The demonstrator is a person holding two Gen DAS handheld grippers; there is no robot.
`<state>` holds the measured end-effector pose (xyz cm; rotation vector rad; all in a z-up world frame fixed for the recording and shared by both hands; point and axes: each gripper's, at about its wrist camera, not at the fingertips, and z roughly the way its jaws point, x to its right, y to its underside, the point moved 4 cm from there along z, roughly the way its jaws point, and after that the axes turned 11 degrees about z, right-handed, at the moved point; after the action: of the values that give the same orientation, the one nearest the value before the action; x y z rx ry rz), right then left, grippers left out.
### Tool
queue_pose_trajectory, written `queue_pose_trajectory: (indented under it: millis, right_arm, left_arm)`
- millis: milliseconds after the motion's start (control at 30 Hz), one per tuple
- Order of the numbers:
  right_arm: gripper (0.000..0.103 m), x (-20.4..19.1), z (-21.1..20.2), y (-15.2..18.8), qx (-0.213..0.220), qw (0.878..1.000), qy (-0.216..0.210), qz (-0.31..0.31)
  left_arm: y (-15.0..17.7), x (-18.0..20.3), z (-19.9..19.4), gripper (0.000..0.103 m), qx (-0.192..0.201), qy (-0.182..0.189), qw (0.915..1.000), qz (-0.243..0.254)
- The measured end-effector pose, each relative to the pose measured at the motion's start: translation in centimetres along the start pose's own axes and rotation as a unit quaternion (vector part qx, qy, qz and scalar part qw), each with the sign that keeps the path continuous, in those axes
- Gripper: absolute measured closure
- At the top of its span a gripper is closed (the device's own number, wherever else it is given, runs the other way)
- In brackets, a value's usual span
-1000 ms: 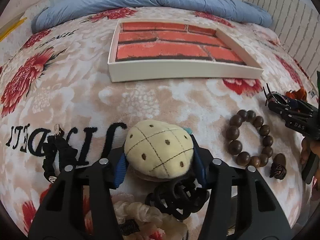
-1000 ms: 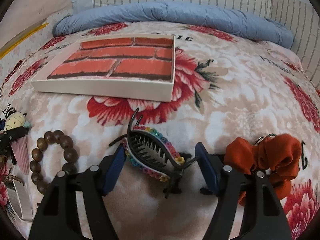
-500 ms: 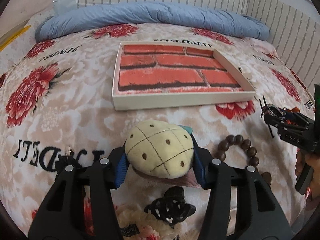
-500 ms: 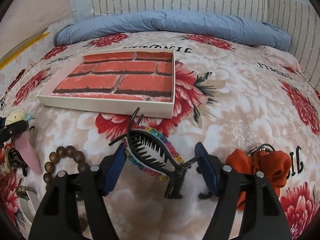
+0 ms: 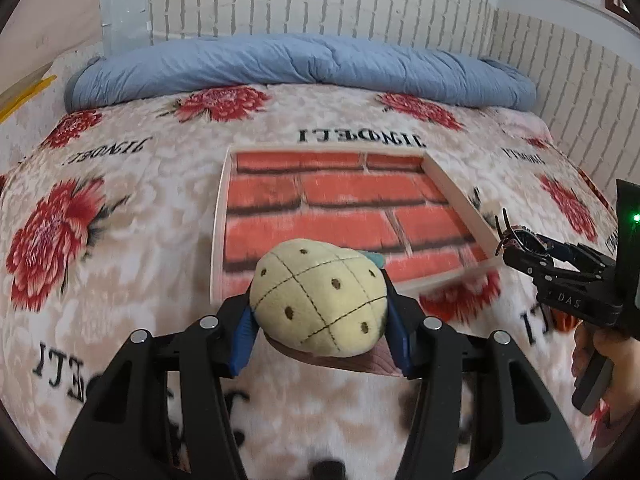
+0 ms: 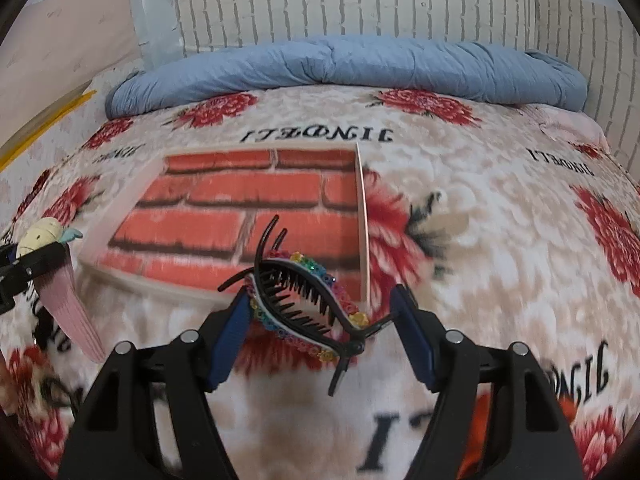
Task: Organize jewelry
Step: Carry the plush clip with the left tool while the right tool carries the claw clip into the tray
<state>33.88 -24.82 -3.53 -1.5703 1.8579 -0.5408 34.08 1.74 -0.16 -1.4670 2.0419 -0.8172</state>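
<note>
My left gripper [image 5: 320,320] is shut on a cream plush hair clip [image 5: 320,300] with brown dots and a pink base, held in the air just before the near edge of the white tray [image 5: 218,220] with a red brick-pattern floor. My right gripper [image 6: 320,320] is shut on a black banana clip with rainbow beads [image 6: 308,300], held above the blanket near the tray's [image 6: 362,220] near right corner. Each gripper shows in the other's view, the right one [image 5: 520,252] and the left one [image 6: 36,260].
The tray lies on a floral blanket [image 5: 100,280] with black lettering. A rolled blue quilt [image 5: 300,68] lies along the brick-pattern wall behind. An orange scrunchie [image 6: 480,420] lies on the blanket under my right gripper.
Both grippers have risen off the blanket with their clips and moved forward toward the tray. The beaded bracelet and the other accessories have dropped out of view.
</note>
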Motion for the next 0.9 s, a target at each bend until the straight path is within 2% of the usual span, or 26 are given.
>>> queue_pose_trajectory:
  millis: [233, 433, 733, 900]
  right_arm:
    - [0.034, -2.0, 3.8, -4.4, -0.006, 1.000, 0.003, -0.002]
    - [0.034, -3.0, 8.4, -7.5, -0.018, 1.000, 0.011, 0.013]
    - [0.034, -4.3, 15.6, -10.3, -0.052, 0.998, 0.032, 0.011]
    - [0.034, -4.0, 18.6, -11.1, -0.085, 0.995, 0.047, 0.025]
  left_arm:
    - [-4.7, -2.0, 3.9, 0.050, 0.010, -0.013, 0.9996, -0.022]
    - [-8.5, -4.2, 8.8, 0.050, 0.003, -0.016, 0.9987, -0.049]
    - [-11.3, -5.1, 16.5, 0.050, -0.045, -0.032, 0.9978, -0.037]
    - [-11.4, -5.3, 19.9, 0.050, -0.079, -0.018, 0.9958, -0.044]
